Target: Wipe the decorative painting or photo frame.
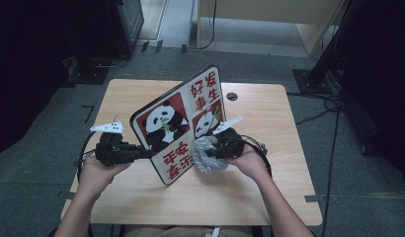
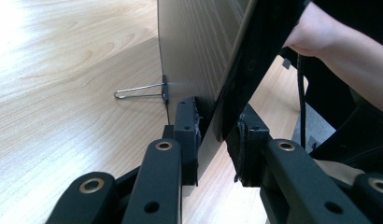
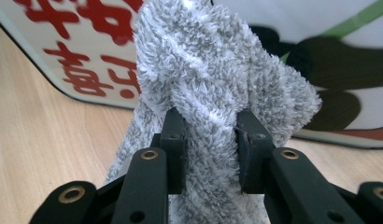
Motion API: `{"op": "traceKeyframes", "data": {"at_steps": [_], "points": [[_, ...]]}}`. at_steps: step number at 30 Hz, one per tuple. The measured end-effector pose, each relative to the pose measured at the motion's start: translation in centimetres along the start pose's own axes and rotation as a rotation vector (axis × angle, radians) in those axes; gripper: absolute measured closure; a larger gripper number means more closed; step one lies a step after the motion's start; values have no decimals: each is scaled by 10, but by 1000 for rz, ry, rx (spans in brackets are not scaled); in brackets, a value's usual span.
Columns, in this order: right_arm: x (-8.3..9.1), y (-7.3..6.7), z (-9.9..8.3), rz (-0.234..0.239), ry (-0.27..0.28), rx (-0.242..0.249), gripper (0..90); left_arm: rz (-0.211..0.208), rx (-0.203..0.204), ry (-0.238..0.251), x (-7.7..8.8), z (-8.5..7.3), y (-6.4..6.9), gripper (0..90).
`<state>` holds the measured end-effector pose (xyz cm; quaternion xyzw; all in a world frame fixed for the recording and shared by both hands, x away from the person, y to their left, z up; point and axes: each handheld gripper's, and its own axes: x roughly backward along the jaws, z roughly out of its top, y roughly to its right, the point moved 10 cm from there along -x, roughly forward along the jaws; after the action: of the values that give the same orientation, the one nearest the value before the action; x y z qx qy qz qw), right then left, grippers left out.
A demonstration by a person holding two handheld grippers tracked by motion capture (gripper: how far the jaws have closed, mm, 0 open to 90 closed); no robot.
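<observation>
At the left of the bench, the left gripper is clamped on the lower left edge of the board, its black jaws pinching the thin panel from both sides. That grip seems meant to steady the board, which stands tilted on its lower edge near the middle of the bench, printed face toward the person. The left gripper view shows the board's plain back with fine ribbed lines, and a thin wire stand reaching from it onto the wood, probably a prop for display.

The board is flat and rigid, with rounded corners and a dark rim; its glossy face carries pandas on red and white panels with red characters. The bench is pale wood with visible grain, and has a small round hole near its far edge.

To the right, the right gripper is shut on a cloth, bunched and twisted between its jaws. The cloth is grey, thick and fluffy, a soft pile like microfibre. It is pressed against the lower right part of the printed face, so wiping the board looks like the work in hand, one gripper bracing while the other rubs.
</observation>
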<state>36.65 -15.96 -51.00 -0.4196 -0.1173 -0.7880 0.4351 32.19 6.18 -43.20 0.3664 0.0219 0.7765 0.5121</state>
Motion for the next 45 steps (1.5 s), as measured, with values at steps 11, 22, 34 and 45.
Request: {"op": "traceKeyframes", "data": {"at_steps": [11,22,34,45], "points": [[32,-14,30,-1,69,43,694,2,-1,2,0,0,-1,748],[70,-39,75,-1,145,103,694,4,0,6,0,0,-1,748],[101,-65,133,-2,220,204,695,18,15,21,0,-1,0,749],[100,-72,169,-13,232,215,679,18,16,20,0,-1,0,754]]}}
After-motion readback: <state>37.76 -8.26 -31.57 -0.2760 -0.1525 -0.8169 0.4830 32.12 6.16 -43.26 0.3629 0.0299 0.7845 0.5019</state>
